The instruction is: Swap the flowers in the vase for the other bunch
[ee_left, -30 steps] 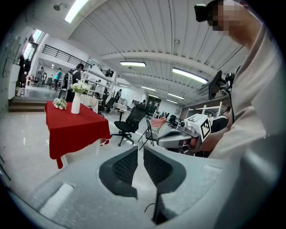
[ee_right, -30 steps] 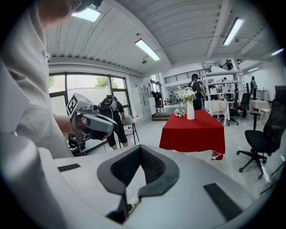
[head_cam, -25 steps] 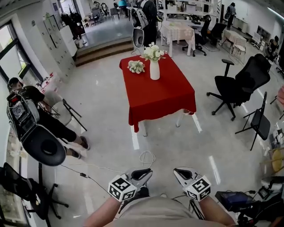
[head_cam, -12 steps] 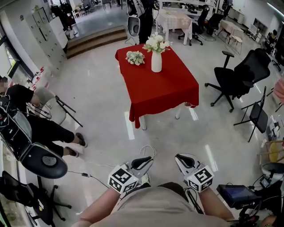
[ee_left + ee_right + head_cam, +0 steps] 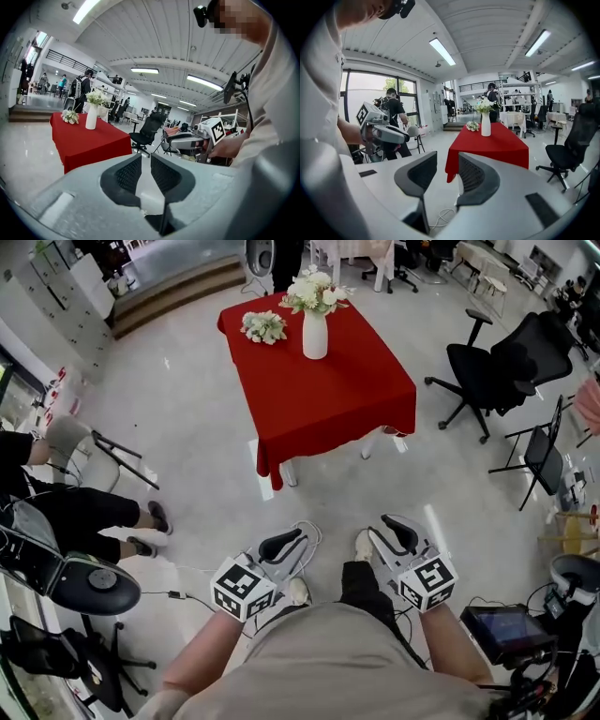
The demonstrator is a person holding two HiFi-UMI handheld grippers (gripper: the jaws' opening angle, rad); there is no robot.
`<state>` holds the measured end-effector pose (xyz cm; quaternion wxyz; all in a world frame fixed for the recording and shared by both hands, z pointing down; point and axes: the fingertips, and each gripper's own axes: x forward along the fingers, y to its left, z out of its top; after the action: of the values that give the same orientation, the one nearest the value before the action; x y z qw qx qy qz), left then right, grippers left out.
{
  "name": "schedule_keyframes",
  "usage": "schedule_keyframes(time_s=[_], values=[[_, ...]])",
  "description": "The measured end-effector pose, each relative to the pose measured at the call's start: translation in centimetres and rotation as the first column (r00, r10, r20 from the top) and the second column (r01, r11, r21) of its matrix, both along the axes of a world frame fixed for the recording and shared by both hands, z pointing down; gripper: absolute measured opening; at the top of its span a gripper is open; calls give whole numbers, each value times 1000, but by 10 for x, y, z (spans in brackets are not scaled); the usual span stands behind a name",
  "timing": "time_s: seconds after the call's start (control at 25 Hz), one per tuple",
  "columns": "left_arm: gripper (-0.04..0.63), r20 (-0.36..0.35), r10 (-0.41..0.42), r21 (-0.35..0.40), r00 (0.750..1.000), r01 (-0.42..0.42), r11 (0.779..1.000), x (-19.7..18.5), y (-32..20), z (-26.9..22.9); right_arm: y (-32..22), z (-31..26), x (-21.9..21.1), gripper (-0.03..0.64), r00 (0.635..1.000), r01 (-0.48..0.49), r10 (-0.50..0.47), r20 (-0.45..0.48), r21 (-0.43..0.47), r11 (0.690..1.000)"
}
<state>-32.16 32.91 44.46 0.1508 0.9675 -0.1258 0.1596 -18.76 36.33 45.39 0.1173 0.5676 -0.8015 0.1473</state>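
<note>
My left gripper's (image 5: 146, 155) jaws sat all but closed, empty; my right gripper's (image 5: 447, 153) jaws had just been opening, nothing between them.

The head camera looks steeply down from above the person. The left gripper (image 5: 286, 542) and right gripper (image 5: 401, 532) are close at the bottom, and the table (image 5: 328, 409) is well off at the top. Each gripper camera sits just behind its own jaws and faces nearly level across the room. The right one's jaws, which have just been opening with nothing between them, frame the table's near corner. All three views share the table, vase (image 5: 315, 337) and bunch (image 5: 263, 326). Each gripper view also catches the other gripper.
</note>
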Motion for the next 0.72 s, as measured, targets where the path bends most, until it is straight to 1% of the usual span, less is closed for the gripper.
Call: schedule_keyframes(time_s=[0.16,0.24,0.32,0.52,0.64,0.72], values=[[50,17,-47,14,999,47,999,49,-35,-1,-39,-2,54,147,1000,25,-25,18,13,1000],[63,26,-76,22,997,75,997,81,-55,-7,-60,-10,84,147,998,52,-53,22,30,998],[67,34,-100,46,994,99,994,116,-70,-15,-77,-17,117,147,996,83,-84,14,44,996],[99,39,-147,71,988,144,987,193,-111,-27,-115,-26,205,147,994,106,-106,1,61,992],[109,20,-187,77,982,185,980,226,-132,-35,-131,-22,240,147,993,120,-120,-3,50,991],[120,13,-211,66,977,209,976,239,-145,-37,-143,-19,254,151,993,121,-121,-3,54,991]])
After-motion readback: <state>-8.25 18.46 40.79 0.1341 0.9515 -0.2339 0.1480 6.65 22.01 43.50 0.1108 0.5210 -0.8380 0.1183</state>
